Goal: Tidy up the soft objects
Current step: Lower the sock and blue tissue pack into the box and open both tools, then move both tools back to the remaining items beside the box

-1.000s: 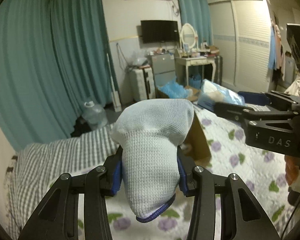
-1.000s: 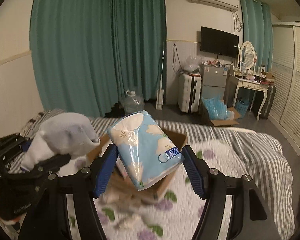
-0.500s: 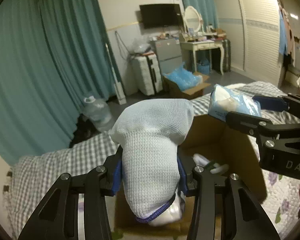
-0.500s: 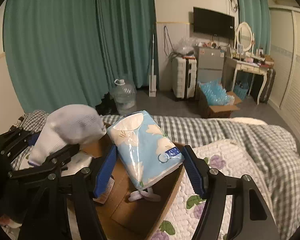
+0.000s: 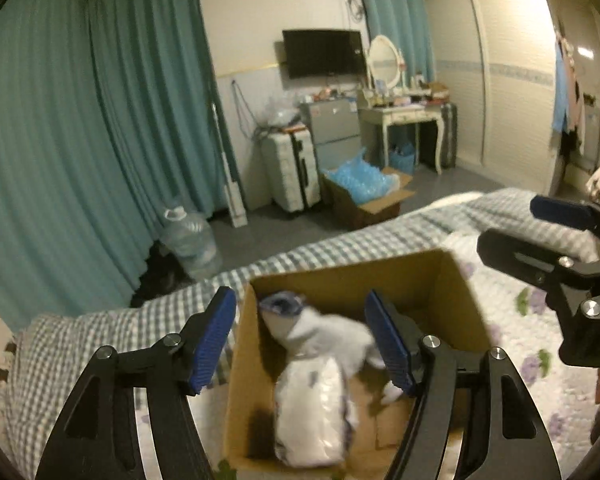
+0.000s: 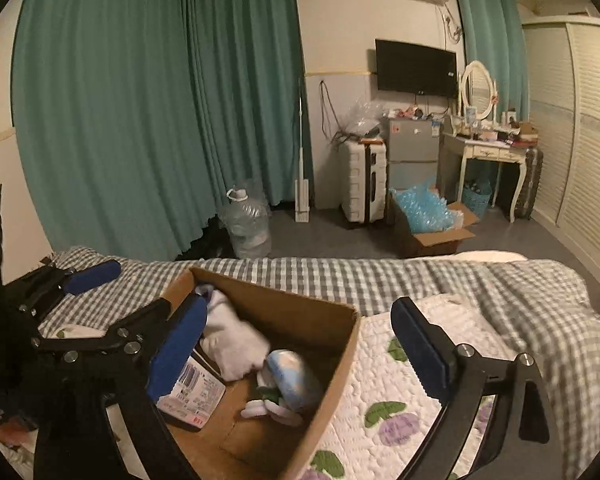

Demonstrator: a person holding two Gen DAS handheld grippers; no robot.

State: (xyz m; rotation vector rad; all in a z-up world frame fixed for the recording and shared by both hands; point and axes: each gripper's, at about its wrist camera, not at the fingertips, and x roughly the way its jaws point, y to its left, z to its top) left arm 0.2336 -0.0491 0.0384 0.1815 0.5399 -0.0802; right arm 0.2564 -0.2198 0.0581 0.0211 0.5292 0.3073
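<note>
An open cardboard box (image 5: 340,276) (image 6: 320,312) stands on the bed. The white sock (image 5: 320,332) (image 6: 232,340) lies inside it, beside a white plastic pack (image 5: 312,412) (image 6: 192,392). The blue tissue pack (image 6: 292,376) also lies in the box. My left gripper (image 5: 304,340) is open and empty above the box's left side. My right gripper (image 6: 300,344) is open and empty above the box's right side. Each gripper shows in the other's view: the right one in the left wrist view (image 5: 560,240), the left one in the right wrist view (image 6: 60,292).
The bed has a checked sheet (image 6: 340,276) and a floral quilt (image 6: 396,412). Beyond it stand a water jug (image 6: 246,224), a suitcase (image 6: 362,180), a floor box of blue bags (image 6: 428,220), a dressing table (image 6: 492,156) and teal curtains (image 6: 140,120).
Both grippers opened. The sock and the tissue pack dropped out of them into the box. Both cameras tilted up a little.
</note>
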